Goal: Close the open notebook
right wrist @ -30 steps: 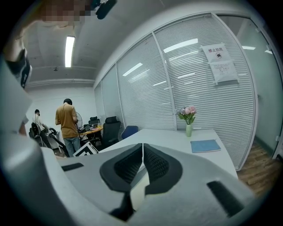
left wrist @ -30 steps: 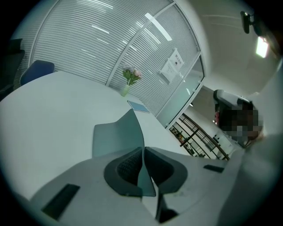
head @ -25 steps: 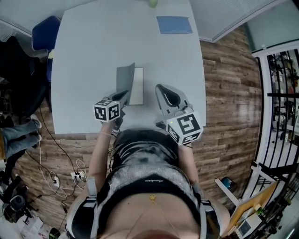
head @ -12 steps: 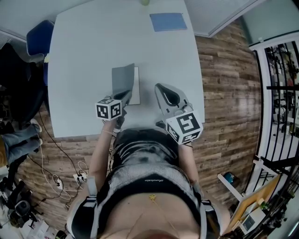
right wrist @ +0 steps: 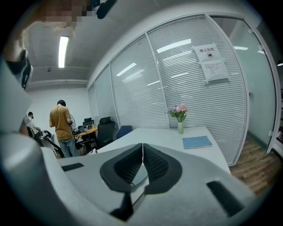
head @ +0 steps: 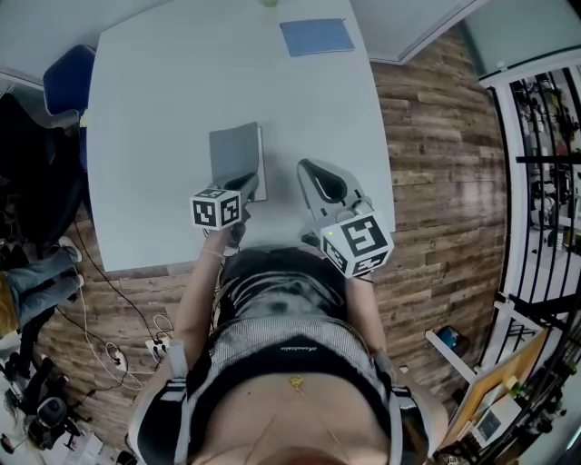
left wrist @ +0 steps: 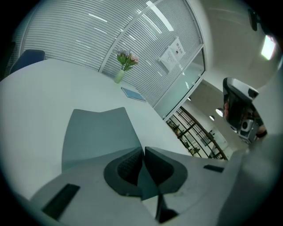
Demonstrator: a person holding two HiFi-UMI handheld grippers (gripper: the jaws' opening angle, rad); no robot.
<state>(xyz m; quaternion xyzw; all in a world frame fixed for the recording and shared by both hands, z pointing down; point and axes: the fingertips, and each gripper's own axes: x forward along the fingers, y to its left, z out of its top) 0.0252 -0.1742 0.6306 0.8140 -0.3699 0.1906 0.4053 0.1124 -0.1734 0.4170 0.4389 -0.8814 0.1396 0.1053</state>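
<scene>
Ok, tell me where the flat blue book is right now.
In the head view, the flat blue book lies at the white table's far right corner, near the vase of pink flowers.

- At six o'clock of the notebook (head: pixel 234 159), the left gripper (head: pixel 247 184) hides its near edge from us.
- At twelve o'clock, the head view's top edge cuts off the vase (head: pixel 270 3).
- We cannot read the print on the wall notice (right wrist: pixel 211 62).
</scene>
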